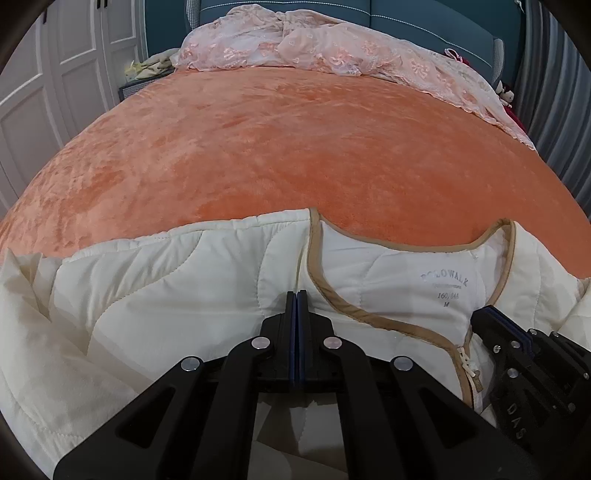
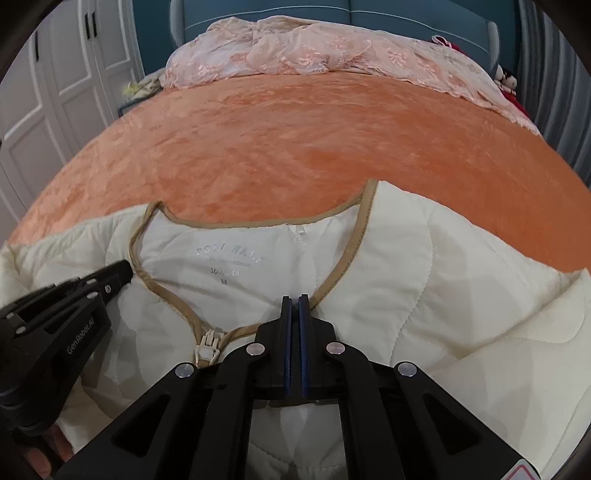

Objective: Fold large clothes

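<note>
A cream quilted jacket (image 1: 177,302) with tan piping and a zipper lies on the orange bed cover, collar away from me; it also shows in the right wrist view (image 2: 424,280). Its inside label reads size M (image 2: 229,266). My left gripper (image 1: 297,295) is shut over the left chest panel beside the neckline; I cannot tell if fabric is pinched. My right gripper (image 2: 294,299) is nearly shut with a thin gap, at the right neckline piping. Each gripper shows in the other's view: the right one (image 1: 484,314) and the left one (image 2: 123,269).
The orange plush bed cover (image 1: 295,147) stretches ahead. A pink lace quilt (image 1: 314,48) is bunched at the teal headboard (image 1: 424,22). White wardrobe doors (image 1: 55,85) stand at left, grey curtains (image 1: 554,92) at right.
</note>
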### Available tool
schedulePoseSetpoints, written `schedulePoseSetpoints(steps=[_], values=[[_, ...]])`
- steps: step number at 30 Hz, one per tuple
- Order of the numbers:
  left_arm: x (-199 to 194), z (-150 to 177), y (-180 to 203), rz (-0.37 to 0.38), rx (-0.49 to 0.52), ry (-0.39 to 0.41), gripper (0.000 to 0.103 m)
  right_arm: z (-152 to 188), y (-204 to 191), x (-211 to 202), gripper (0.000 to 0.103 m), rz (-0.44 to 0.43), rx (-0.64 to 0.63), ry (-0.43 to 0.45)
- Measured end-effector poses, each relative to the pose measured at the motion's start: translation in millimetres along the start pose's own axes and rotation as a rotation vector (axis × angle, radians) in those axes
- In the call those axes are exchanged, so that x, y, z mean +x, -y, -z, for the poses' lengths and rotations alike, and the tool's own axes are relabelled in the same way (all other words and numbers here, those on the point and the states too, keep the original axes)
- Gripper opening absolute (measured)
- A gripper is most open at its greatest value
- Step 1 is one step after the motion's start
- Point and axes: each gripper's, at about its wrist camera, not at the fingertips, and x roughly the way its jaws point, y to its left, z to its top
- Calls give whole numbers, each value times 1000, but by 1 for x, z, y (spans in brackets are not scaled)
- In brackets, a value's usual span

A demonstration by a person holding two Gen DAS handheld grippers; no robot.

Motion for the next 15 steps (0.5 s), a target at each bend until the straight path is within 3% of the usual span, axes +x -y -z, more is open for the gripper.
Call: schedulePoseSetpoints(steps=[3,5,7,9,10,12,14,15], values=[[-6,1,2,-24,13,5,0,1,11,-9,0,-14,63,29],[-18,1,-3,-42,-8,11,1,3,24,-34,11,26,133,87],[-42,5,-18,-54,-67,22,5,6,35,-58,16,16,176,125],[-71,14,-37,-42,-94,24,28,17,45,-94,32,7,179,157],[-85,19,-44,-41,-94,30,34,29,52,-118,38,8,169,176],[-121,38,-60,-70,-81,67,56,54,64,-157,61,13,150,213],[-156,61,-77,-97,-71,101,87,82,74,-189,66,18,125,217],[-181,83,-92,-99,-77,112,91,97,79,-202,68,19,113,212]])
